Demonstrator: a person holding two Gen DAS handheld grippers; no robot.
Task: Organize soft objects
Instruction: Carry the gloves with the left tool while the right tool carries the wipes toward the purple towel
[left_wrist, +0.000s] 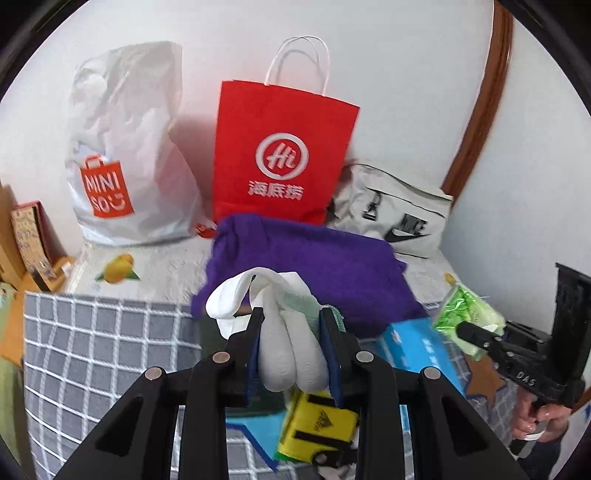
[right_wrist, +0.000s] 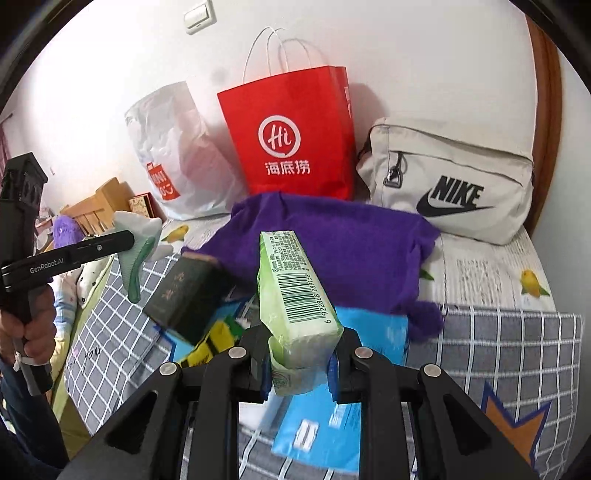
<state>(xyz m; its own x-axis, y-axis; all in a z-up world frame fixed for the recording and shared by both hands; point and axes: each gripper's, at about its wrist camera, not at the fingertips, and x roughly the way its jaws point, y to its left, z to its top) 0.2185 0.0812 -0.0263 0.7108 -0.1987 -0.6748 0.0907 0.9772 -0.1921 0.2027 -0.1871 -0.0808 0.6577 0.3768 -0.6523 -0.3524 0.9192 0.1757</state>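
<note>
My left gripper (left_wrist: 291, 317) is shut on a folded white sock with green trim (left_wrist: 288, 354), held above the bed. In the right wrist view that gripper (right_wrist: 127, 240) comes in from the left with the sock (right_wrist: 138, 230) in its tips. My right gripper (right_wrist: 301, 343) is shut on a green tissue pack (right_wrist: 295, 291) with a barcode, lifted over a purple cloth (right_wrist: 340, 251). The left wrist view shows the right gripper (left_wrist: 467, 330) at the right edge, clamping the tissue pack (left_wrist: 467, 308). The purple cloth (left_wrist: 314, 266) lies crumpled ahead of both grippers.
Along the wall stand a white Miniso plastic bag (left_wrist: 122, 158), a red paper bag (left_wrist: 280, 155) and a beige Nike bag (right_wrist: 450, 181). On the grey checked bedcover (left_wrist: 92, 350) lie a dark green box (right_wrist: 184, 295), a blue pack (right_wrist: 332, 406) and a yellow item (left_wrist: 317, 428).
</note>
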